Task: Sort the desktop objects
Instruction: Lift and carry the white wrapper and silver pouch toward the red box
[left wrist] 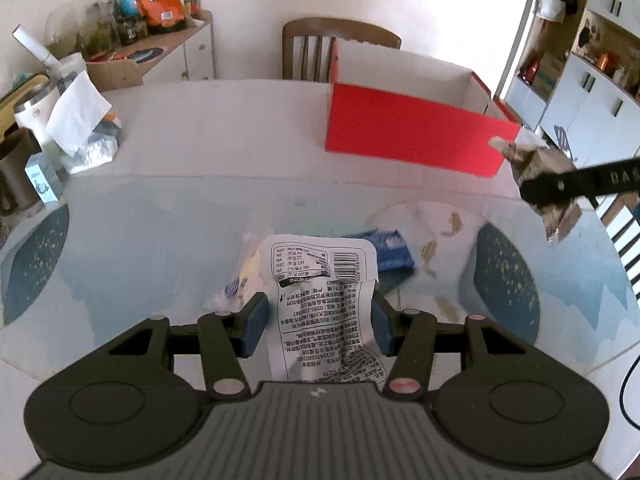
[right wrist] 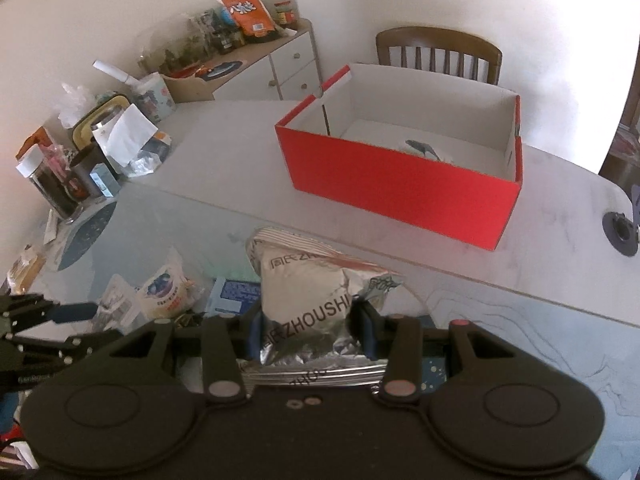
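Both jaws pinch snack packets: white (left wrist: 320,304) L, silver (right wrist: 306,312) R; red box (right wrist: 404,196) beyond.

Both cameras ride close behind their own fingers, tilted down over the table (left wrist: 224,128). The left one faces the red box (left wrist: 408,136) at one o'clock; the right has it (right wrist: 400,184) at twelve, and the chair (right wrist: 440,48) beyond
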`<state>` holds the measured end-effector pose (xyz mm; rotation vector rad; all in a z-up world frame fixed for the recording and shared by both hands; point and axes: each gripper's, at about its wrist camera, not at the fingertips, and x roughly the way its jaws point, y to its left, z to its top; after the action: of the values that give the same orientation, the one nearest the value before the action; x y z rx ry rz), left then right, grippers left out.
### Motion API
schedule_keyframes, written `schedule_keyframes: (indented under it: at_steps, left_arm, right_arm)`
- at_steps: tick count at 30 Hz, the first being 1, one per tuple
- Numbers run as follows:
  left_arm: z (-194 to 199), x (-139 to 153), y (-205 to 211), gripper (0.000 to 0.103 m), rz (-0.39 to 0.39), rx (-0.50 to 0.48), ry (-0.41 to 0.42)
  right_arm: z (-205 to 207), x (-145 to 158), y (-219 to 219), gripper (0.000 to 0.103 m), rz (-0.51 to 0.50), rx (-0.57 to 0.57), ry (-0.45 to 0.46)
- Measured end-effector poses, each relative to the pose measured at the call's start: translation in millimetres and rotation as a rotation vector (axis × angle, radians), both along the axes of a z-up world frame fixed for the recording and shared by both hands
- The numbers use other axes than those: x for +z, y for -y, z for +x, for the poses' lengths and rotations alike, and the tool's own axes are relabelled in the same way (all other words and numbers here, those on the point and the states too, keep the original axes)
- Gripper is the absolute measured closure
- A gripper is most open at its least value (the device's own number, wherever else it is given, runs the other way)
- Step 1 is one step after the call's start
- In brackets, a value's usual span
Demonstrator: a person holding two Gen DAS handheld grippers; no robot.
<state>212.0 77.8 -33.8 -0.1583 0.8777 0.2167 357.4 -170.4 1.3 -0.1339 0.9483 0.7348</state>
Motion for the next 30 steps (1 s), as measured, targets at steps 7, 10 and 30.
schedule_keyframes:
  at_steps: [7,10,30]
  left_arm:
    - [21,16,8,0.051,0.011,-0.013,0.026]
    - [33,20,8,0.051,0.006,-0.02,0.028]
    - [135,46,2,0.051,0.02,-0.228,0.105]
  right_arm:
    - [8,12,10,0.059,0.02,0.019,0.006]
    - [11,18,12,0.058,0.03,0.02,0.015]
    - [50,42,11,0.058,0.04,-0.118,0.062]
